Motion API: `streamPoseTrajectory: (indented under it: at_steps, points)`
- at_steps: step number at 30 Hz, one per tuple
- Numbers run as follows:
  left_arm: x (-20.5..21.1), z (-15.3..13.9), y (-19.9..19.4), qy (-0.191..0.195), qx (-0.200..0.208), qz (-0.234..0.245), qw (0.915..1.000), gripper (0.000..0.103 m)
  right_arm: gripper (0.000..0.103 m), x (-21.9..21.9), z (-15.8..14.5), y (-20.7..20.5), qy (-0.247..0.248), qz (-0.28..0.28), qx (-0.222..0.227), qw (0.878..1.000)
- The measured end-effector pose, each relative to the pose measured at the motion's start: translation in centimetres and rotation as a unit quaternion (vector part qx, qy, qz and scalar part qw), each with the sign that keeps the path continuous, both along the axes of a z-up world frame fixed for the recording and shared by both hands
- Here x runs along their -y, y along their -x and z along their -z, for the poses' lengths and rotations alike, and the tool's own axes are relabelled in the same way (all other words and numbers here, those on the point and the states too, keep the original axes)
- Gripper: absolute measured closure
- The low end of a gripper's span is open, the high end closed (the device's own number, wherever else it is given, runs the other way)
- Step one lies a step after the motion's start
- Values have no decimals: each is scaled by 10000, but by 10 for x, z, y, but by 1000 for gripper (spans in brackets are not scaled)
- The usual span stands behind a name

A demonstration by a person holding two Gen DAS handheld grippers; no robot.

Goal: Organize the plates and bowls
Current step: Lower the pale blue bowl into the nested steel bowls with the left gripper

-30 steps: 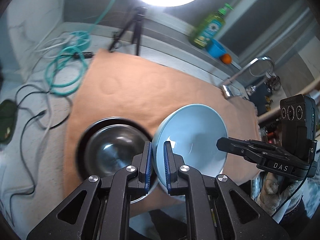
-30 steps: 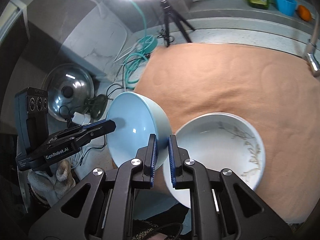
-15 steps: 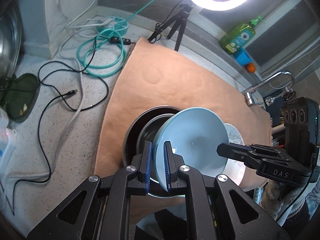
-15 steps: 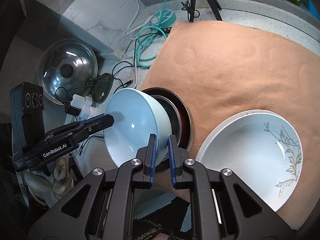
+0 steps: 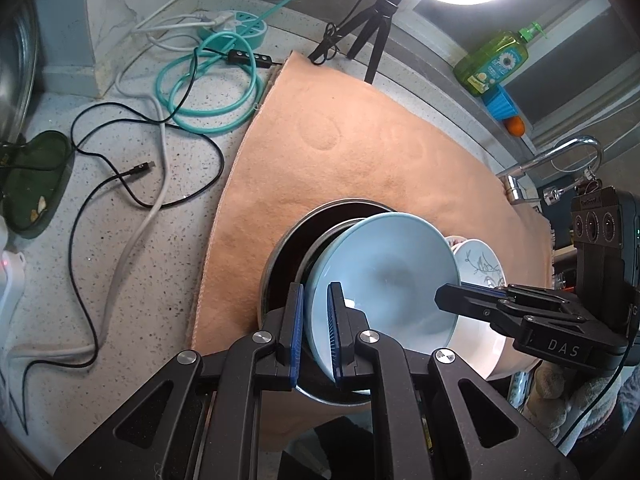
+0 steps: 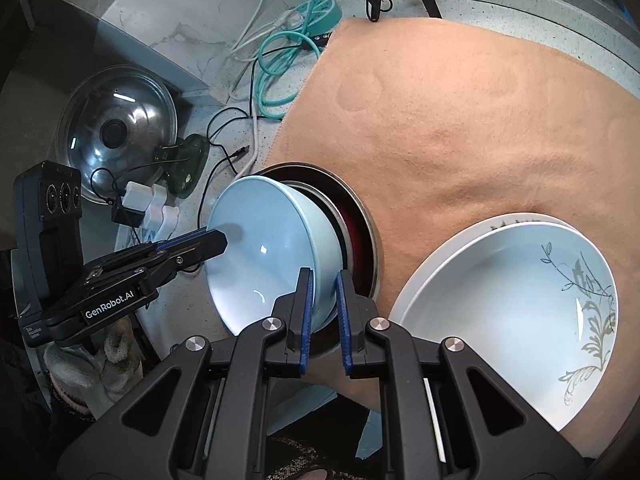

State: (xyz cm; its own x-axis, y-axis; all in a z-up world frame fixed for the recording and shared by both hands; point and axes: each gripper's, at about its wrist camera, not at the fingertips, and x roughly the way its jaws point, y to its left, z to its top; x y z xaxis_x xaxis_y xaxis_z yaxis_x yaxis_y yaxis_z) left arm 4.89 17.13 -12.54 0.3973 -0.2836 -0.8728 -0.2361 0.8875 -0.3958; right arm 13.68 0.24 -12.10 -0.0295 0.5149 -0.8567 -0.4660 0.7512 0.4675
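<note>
While both grippers pinched opposite rims of the blue bowl (image 5: 380, 268), left gripper (image 5: 316, 320) and right gripper (image 6: 324, 300) clamped on it, we held it tilted over the steel bowl (image 6: 360, 232) on the tan mat (image 6: 460, 120). Nesting seemed underway; next we judged levelling and lowering necessary. Stacked white plates (image 6: 512, 312) sat just beside; room lay beyond.

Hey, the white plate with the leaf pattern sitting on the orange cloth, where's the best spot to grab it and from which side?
Take the white plate by its thin raised rim on the near edge, coming from the counter's front. It is shallow and seems to sit on a second plate, so only the lip gives the jaws purchase. The blue bowl and metal bowl crowd its left side.
</note>
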Motion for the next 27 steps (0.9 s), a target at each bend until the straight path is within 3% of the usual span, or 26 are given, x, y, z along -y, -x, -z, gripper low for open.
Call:
streamPoseTrajectory:
  at_steps: [16,27]
  points:
    - [-2,5,-6,35,-57,-34,10000,93,90,-8,9,-4,143,-102,-54,9998]
    - [-11,-10,4,-47,227,-223,9995,92,90,-3,-7,1,5,-183,291,9994]
